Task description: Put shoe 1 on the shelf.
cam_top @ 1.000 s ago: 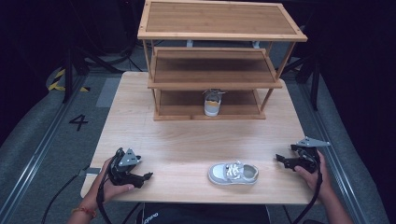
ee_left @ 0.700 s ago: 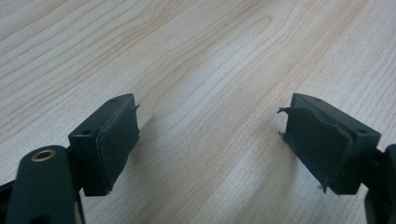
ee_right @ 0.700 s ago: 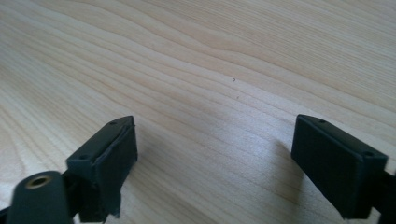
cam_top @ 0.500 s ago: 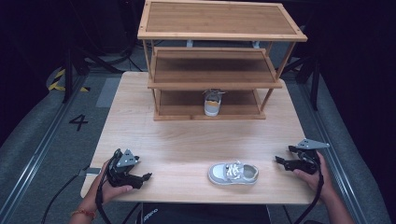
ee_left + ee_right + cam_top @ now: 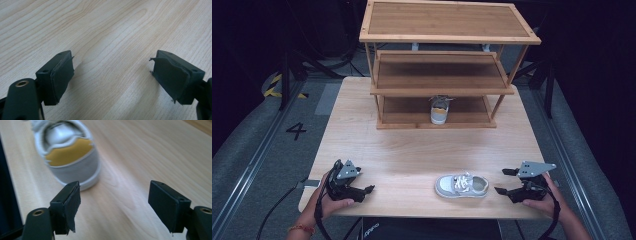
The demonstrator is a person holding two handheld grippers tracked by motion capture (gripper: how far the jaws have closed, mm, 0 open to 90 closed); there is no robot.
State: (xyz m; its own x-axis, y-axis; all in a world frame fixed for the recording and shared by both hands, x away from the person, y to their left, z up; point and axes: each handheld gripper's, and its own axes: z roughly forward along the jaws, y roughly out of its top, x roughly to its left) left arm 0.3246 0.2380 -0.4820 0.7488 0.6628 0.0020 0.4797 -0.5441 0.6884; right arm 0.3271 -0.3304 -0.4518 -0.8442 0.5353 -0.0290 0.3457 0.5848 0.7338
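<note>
A small grey and white shoe with white laces lies on the table near the front edge, toe to the left. Its heel and yellow lining lie just ahead of my right gripper, a little to the left of the jaws. My right gripper hovers to the shoe's right and points at the heel. Its jaws are open, have just been closing, and have nothing between them. A matching shoe stands on the bottom shelf of the wooden rack. My left gripper rests open at the front left, over bare wood.
The three-tier rack takes up the back half of the table. Open wood lies between the rack and the two grippers. Dark floor, rails and cables surround the table.
My right gripper has shifted a little toward the shoe's heel and its jaws stand narrower. The left gripper and both shoes have stayed put.
</note>
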